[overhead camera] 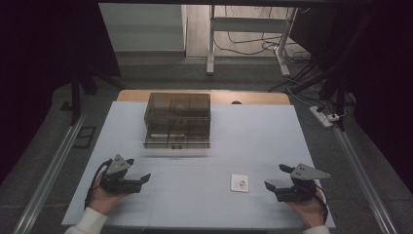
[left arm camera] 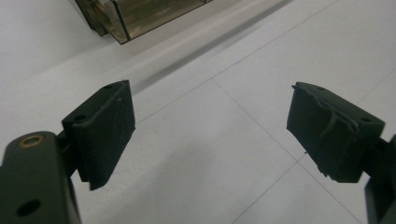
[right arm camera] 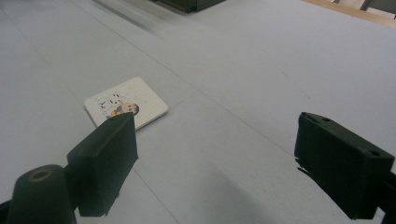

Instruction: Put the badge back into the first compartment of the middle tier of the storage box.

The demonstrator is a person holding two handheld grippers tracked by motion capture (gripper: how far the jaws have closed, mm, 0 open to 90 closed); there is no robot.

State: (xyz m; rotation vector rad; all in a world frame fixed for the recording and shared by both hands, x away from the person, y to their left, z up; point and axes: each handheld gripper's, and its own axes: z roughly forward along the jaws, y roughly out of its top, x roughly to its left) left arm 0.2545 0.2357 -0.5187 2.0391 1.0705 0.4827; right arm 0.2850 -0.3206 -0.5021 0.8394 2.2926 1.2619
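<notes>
Dim, soft, grainy; dark edges; faint shadows

Black left claw point(overhead camera: 138, 177), black right claw point(overhead camera: 276, 178), grey triangular plates, white sleeves point(overhead camera: 89, 222)

Between my two grippers the white table point(overhead camera: 195, 204) lies bare except for a small flat card point(overhead camera: 239, 183) near the right one. Farther back, a smoked drawer box point(overhead camera: 178, 120) blocks the middle; both its sides stay passable.

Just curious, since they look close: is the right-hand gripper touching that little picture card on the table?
Apart. In the high view, bare white table shows between the right gripper and the card.
</notes>
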